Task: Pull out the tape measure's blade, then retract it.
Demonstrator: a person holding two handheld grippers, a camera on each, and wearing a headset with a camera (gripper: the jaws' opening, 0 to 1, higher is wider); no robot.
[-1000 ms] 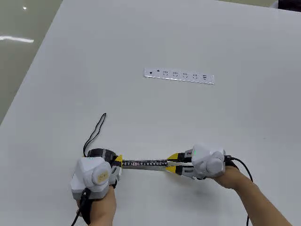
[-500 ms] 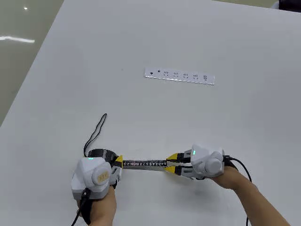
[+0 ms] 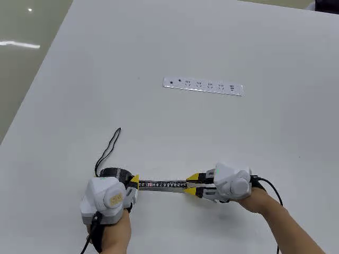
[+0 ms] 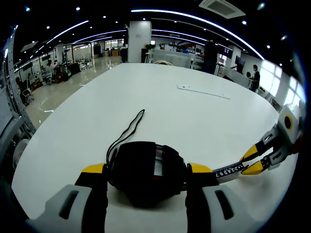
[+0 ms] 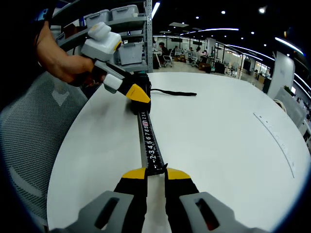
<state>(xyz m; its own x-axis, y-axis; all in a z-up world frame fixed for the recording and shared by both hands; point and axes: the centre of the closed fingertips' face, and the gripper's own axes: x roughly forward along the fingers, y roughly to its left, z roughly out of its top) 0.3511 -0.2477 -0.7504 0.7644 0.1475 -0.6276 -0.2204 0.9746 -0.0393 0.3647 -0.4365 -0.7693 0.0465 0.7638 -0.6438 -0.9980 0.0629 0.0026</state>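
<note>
In the head view, my left gripper (image 3: 132, 182) and my right gripper (image 3: 190, 184) face each other low on the white table (image 3: 159, 47). The black tape measure (image 3: 115, 173) sits at the left one, and its blade (image 3: 161, 184) runs straight between the two. A power strip (image 3: 203, 85) lies well apart, further up. In the left gripper view, my jaws are closed around the black case (image 4: 146, 170), one yellow tip on each side, touching it. The black strap (image 4: 127, 130) trails away over the table, and the blade leaves to the right toward the other gripper (image 4: 255, 160). The right gripper view shows what the others do not: my jaws are almost together, pinching the end of the blade (image 5: 148, 141), and its printed numbers can be read. A mesh chair (image 5: 34, 145) stands beside the table.
</note>
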